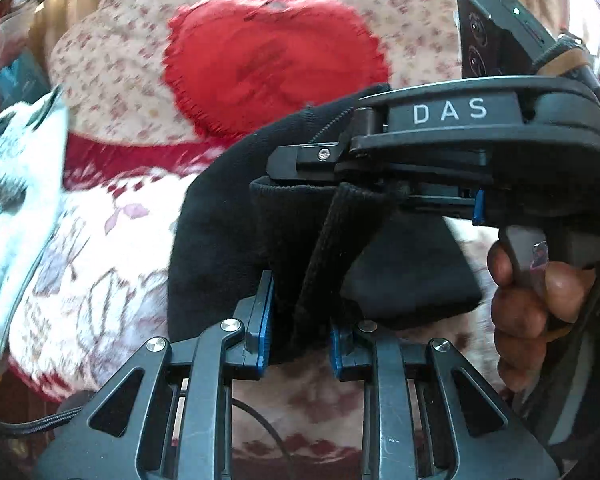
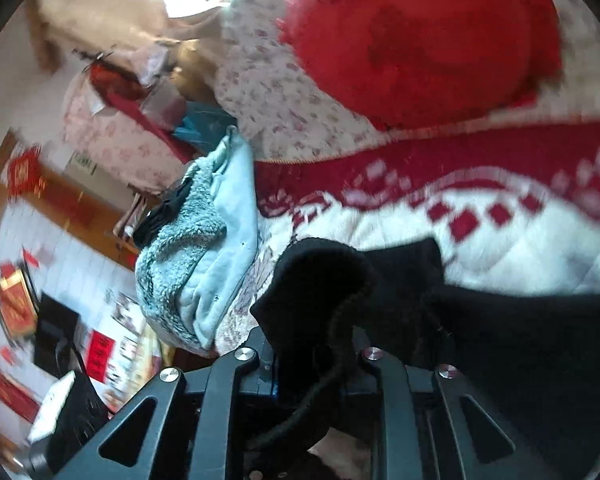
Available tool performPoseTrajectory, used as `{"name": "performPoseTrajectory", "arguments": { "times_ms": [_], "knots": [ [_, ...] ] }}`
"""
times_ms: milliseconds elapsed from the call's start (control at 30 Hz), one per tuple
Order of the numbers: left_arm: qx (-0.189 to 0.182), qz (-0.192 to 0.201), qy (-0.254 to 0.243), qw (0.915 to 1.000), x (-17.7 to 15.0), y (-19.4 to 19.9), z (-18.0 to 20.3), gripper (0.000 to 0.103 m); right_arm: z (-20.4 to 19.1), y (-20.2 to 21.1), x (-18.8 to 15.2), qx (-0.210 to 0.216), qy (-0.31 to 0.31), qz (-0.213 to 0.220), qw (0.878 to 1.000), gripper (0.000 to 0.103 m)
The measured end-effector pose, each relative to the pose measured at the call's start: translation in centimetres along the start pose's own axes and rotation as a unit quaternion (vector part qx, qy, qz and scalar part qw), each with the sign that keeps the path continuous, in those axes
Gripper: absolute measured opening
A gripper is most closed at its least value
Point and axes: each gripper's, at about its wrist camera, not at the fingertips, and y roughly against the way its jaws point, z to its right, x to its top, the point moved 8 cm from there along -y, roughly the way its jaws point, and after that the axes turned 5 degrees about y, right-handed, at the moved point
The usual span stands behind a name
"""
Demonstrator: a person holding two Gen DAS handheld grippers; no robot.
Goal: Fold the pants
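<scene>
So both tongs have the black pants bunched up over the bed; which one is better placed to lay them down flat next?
Probably the left. The left tongs pinch the pants from below, while the right tongs reach in sideways, crowded against them.

Black pants (image 1: 228, 240), soft knit fabric, bunched + lifted above bed quilt. Ribbed drawcord (image 1: 324, 248) hangs down front, w/ thick ribbed hem edge beside it. Fabric pinched at two spots, draped between. Right wrist view: pants (image 2: 520, 340) spread rightward, cord (image 2: 340, 320) trailing down.
</scene>
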Motion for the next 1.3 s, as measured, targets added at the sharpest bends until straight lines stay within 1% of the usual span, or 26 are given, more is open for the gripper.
{"name": "performPoseTrajectory", "arguments": {
  "times_ms": [33,100,167,233,267,300,400,467,500,533,600,633,700,800,867,933,967,1000,1067,1100,1133,1200,1300],
  "knots": [
    [-0.010,0.003,-0.004,0.9999,0.3,0.3,0.7,0.021,-0.1,1.3,0.4,-0.007,0.012,0.008,1.000,0.017],
    [-0.044,0.002,-0.008,0.9990,0.9,1.0,2.4,0.021,0.1,3.0,0.8,-0.021,0.026,0.017,0.999,0.016],
    [-0.072,-0.007,-0.006,0.9974,1.0,1.5,3.3,0.021,1.2,4.8,0.8,-0.042,0.032,0.023,0.998,0.015],
    [-0.107,-0.023,-0.003,0.9940,0.8,2.3,3.9,0.021,2.8,6.0,0.6,-0.059,0.023,0.023,0.998,0.015],
    [-0.118,-0.029,-0.005,0.9925,0.6,2.7,4.0,0.022,4.1,6.7,0.3,-0.071,0.013,0.024,0.997,0.015],
    [-0.119,-0.029,-0.007,0.9925,0.4,3.0,3.9,0.022,5.3,7.2,0.0,-0.081,0.003,0.024,0.996,0.015],
    [-0.083,-0.023,-0.020,0.9961,0.4,3.2,2.9,0.022,8.7,7.3,-0.9,-0.101,-0.025,0.010,0.994,0.015],
    [-0.061,-0.025,-0.016,0.9977,0.5,2.6,2.0,0.022,10.5,6.4,-1.4,-0.103,-0.044,-0.012,0.994,0.017],
    [-0.049,-0.027,-0.011,0.9984,0.8,2.3,1.4,0.022,11.0,6.2,-1.6,-0.110,-0.050,-0.019,0.992,0.019],
    [-0.040,-0.024,-0.005,0.9989,1.2,2.0,1.0,0.022,11.5,6.2,-1.7,-0.122,-0.055,-0.021,0.991,0.026],
    [-0.029,-0.018,0.003,0.9994,1.9,1.5,0.3,0.022,11.5,6.9,-1.5,-0.131,-0.047,-0.016,0.990,0.031],
    [-0.020,-0.017,0.004,0.9997,2.3,1.1,0.0,0.022,11.4,7.8,-1.3,-0.143,-0.041,-0.005,0.989,0.036],
    [-0.004,-0.017,0.002,0.9998,2.8,0.1,-0.3,0.022,11.8,9.4,-0.9,-0.165,-0.041,0.011,0.985,0.040],
    [0.015,-0.022,-0.002,0.9996,3.3,-1.5,-0.7,0.022,12.0,11.9,-0.2,-0.197,-0.040,0.036,0.979,0.040],
    [0.020,-0.028,0.001,0.9994,3.8,-2.8,-0.7,0.022,11.2,12.8,0.4,-0.202,-0.022,0.049,0.978,0.040],
    [0.027,-0.039,0.001,0.9989,4.1,-4.5,-0.5,0.022,10.3,12.3,0.6,-0.192,-0.003,0.037,0.981,0.040],
    [0.029,-0.040,-0.001,0.9988,4.3,-4.9,-0.4,0.022,10.3,11.7,0.5,-0.197,0.002,0.025,0.980,0.040],
    [0.037,-0.040,-0.005,0.9985,4.4,-5.5,-0.3,0.023,10.9,11.0,0.3,-0.215,0.003,0.007,0.976,0.040],
    [0.047,-0.041,-0.009,0.9980,4.6,-6.2,-0.1,0.026,12.4,9.8,-0.3,-0.252,-0.005,-0.014,0.968,0.040],
    [0.050,-0.042,-0.008,0.9978,4.7,-6.5,-0.2,0.027,13.1,9.3,-0.7,-0.257,-0.011,-0.024,0.966,0.040],
    [0.053,-0.043,-0.006,0.9977,4.6,-6.8,-0.3,0.028,13.7,8.4,-1.2,-0.249,-0.018,-0.036,0.968,0.040],
    [0.061,-0.045,0.001,0.9971,4.5,-7.3,-0.7,0.029,14.0,7.4,-1.3,-0.242,-0.014,-0.043,0.969,0.040],
    [0.091,-0.049,0.016,0.9945,4.5,-8.2,-2.0,0.029,13.2,5.9,0.2,-0.245,0.025,-0.039,0.968,0.039]
  ]
}}
